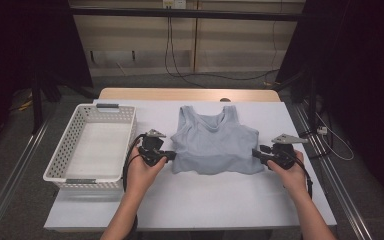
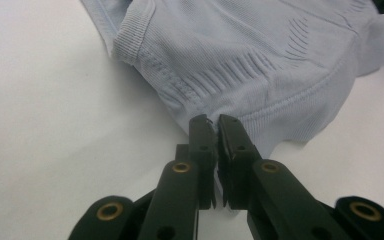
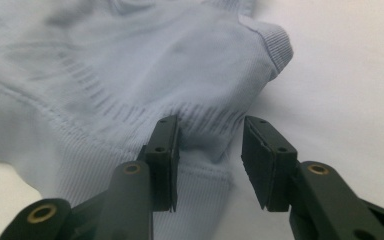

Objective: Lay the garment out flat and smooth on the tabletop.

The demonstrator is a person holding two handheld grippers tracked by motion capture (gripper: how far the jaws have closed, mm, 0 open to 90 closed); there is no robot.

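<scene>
A pale blue ribbed tank top (image 1: 215, 142) lies flat on the white table (image 1: 205, 200), neck toward the far side. My left gripper (image 1: 172, 156) is at its lower left corner, and the left gripper view has the jaws (image 2: 214, 122) shut on the edge of the hem (image 2: 260, 55). My right gripper (image 1: 255, 152) is at the lower right corner. In the right gripper view its jaws (image 3: 207, 142) stand apart with the side edge of the top (image 3: 130, 65) lying between them, and the pads do not press on the cloth.
A white perforated basket (image 1: 65, 177) stands empty on the table's left part, close beside my left hand. Bare white table lies in front of the top. Metal rails run along both sides of the table, and cables lie on the floor behind.
</scene>
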